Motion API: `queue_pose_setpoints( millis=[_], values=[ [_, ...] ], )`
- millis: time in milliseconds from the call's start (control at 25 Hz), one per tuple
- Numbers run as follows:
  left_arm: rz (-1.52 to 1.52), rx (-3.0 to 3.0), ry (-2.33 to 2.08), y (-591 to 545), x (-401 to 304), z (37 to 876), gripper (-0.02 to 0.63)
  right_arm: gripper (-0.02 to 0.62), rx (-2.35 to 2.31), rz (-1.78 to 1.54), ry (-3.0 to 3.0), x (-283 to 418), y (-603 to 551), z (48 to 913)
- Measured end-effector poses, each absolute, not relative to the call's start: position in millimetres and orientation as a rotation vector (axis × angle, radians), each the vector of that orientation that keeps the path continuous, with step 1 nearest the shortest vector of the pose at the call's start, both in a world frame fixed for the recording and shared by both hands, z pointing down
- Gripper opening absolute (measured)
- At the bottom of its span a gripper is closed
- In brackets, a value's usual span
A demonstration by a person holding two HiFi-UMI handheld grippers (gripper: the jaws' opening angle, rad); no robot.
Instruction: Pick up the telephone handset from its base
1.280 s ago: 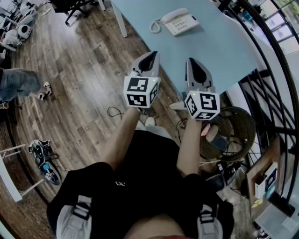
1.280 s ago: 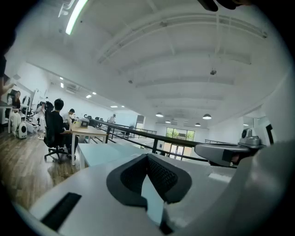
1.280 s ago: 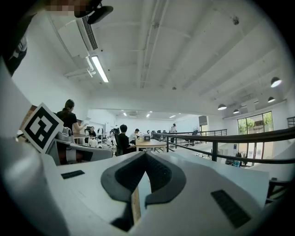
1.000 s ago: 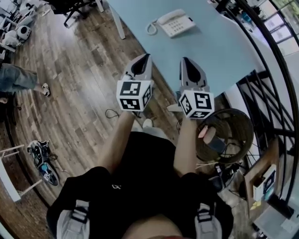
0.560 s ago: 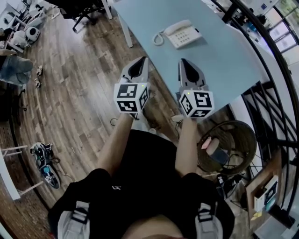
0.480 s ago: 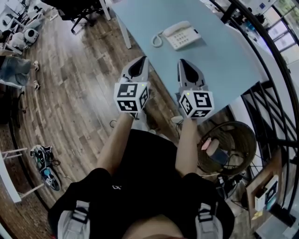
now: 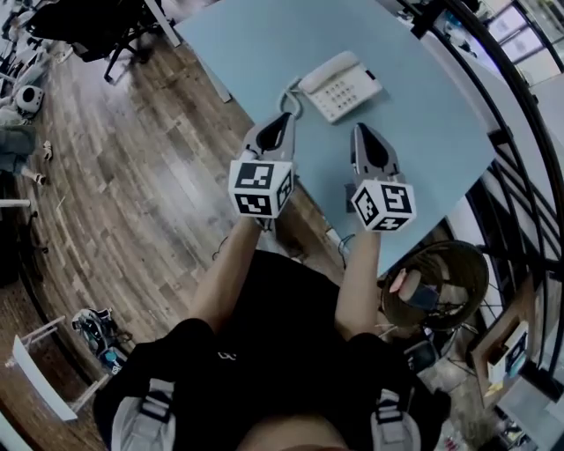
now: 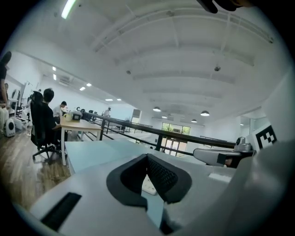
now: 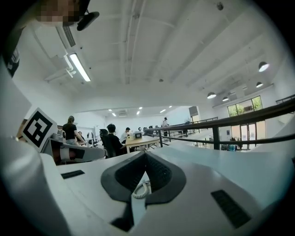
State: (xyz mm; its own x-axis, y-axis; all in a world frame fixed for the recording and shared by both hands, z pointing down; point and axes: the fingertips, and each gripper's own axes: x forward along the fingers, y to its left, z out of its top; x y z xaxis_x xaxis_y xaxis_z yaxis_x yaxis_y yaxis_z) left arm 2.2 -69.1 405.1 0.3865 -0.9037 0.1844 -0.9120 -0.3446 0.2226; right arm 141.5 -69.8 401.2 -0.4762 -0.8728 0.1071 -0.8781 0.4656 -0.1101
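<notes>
A white telephone [image 7: 342, 88] sits on the pale blue table [image 7: 423, 114], its handset [image 7: 328, 69] lying in the cradle on the base's far left side. A coiled cord [image 7: 290, 95] trails off its left end. Both grippers hover over the table's near edge, short of the phone and touching nothing. My left gripper [image 7: 284, 118] points at the cord, shut and empty; through its jaw gap the left gripper view [image 8: 147, 156] shows a sliver of the telephone [image 8: 148, 184]. My right gripper [image 7: 360, 129] is shut and empty near the base's front; its own view [image 9: 145, 153] shows the cord [image 9: 141, 190].
A black railing [image 7: 507, 141] runs along the table's right side. A round wicker basket [image 7: 458, 264] stands on the floor at the lower right. Wooden floor [image 7: 132, 176] lies to the left, with an office chair [image 7: 97, 26] at the top left. People sit at distant desks [image 9: 138, 138].
Both grippers have travelled forward from above the floor to over the table's near edge, closing much of the gap to the phone. Their jaws have stayed shut.
</notes>
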Motion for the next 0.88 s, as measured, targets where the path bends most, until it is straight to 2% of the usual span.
queue_pose_setpoints(
  millis=[200,480,880],
  values=[
    [0.100,2.330,-1.515,-158,-29,432,0.000,-0.003,1.597,0.354,-2.611,103,-152,428],
    [0.131,2.325,-1.432,-244,-59,452,0.000,-0.005,1.607,0.361,-2.529,55,-222,447],
    [0.198,2.356,-1.292,-280,-16,469,-0.001,-0.003,1.718,0.655,-2.407,110,-254,491]
  ],
)
